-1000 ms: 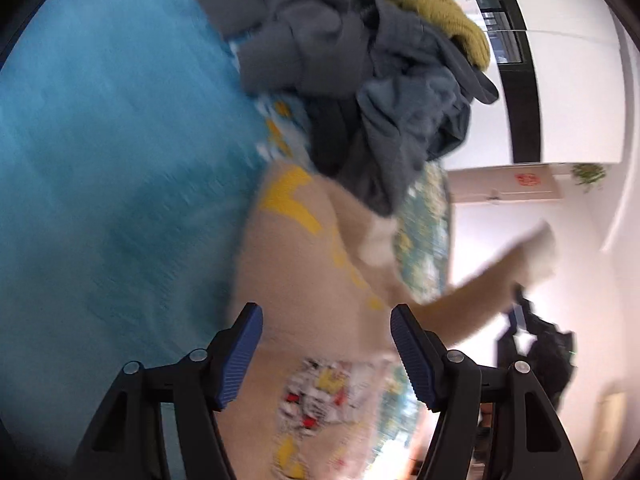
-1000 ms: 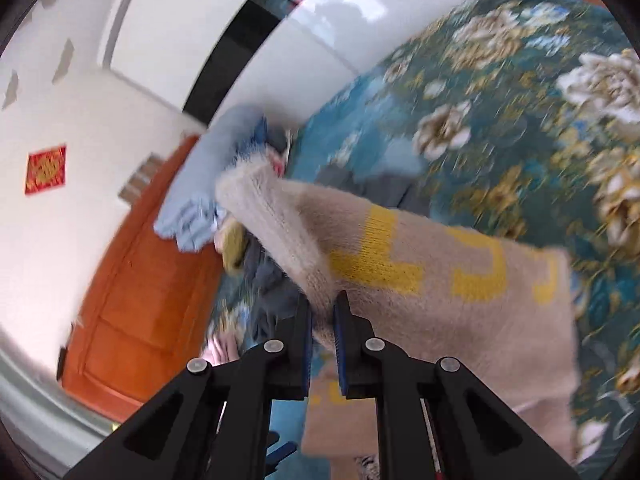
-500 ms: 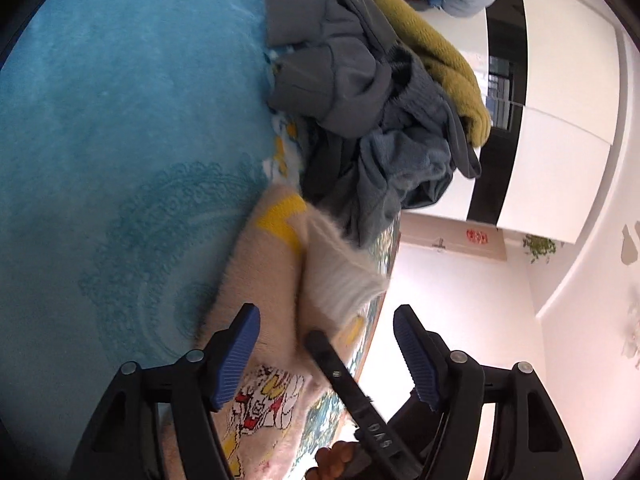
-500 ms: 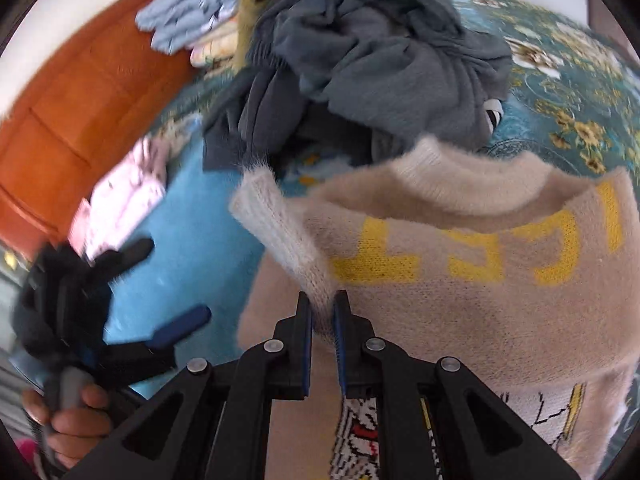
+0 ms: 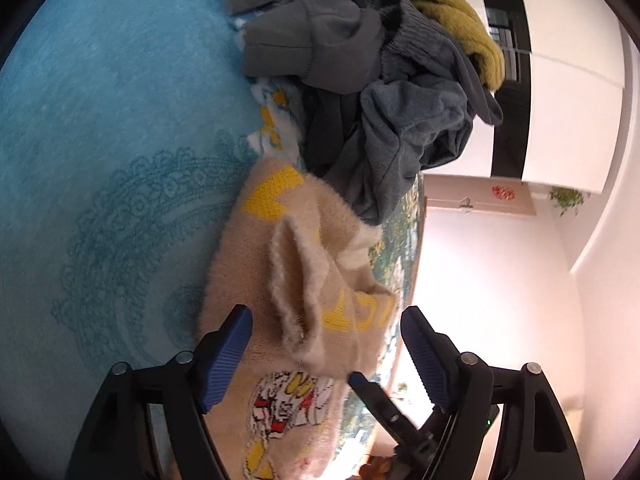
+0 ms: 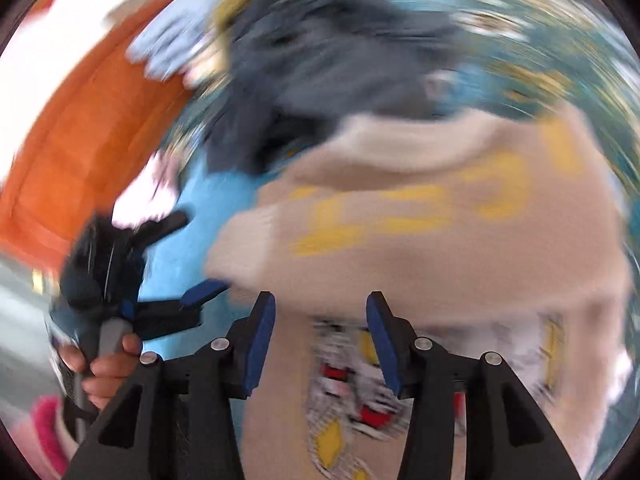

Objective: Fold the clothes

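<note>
A beige fuzzy sweater (image 5: 280, 272) with yellow letters and a cartoon print lies on the blue bedspread (image 5: 100, 128). Its sleeve (image 5: 296, 292) is folded across the body. My left gripper (image 5: 326, 354) is open and empty, just above the sweater's middle. My right gripper (image 6: 320, 340) is open and empty over the sweater (image 6: 460, 248); this view is blurred by motion. One finger of the right gripper (image 5: 372, 398) shows low in the left wrist view. The left gripper (image 6: 160, 308) and the hand holding it show at the left of the right wrist view.
A pile of grey and dark clothes (image 5: 360, 80) with a mustard garment (image 5: 448, 12) lies just beyond the sweater. A floral quilt (image 6: 520, 40) covers the bed's far side. An orange headboard (image 6: 80, 140) and pink cloth (image 6: 48, 432) are at the left. White wardrobes (image 5: 568, 120) stand behind.
My right gripper has let go of the sleeve, opened and pulled back. The sleeve now lies folded across the sweater's body. The left gripper stayed open and came closer.
</note>
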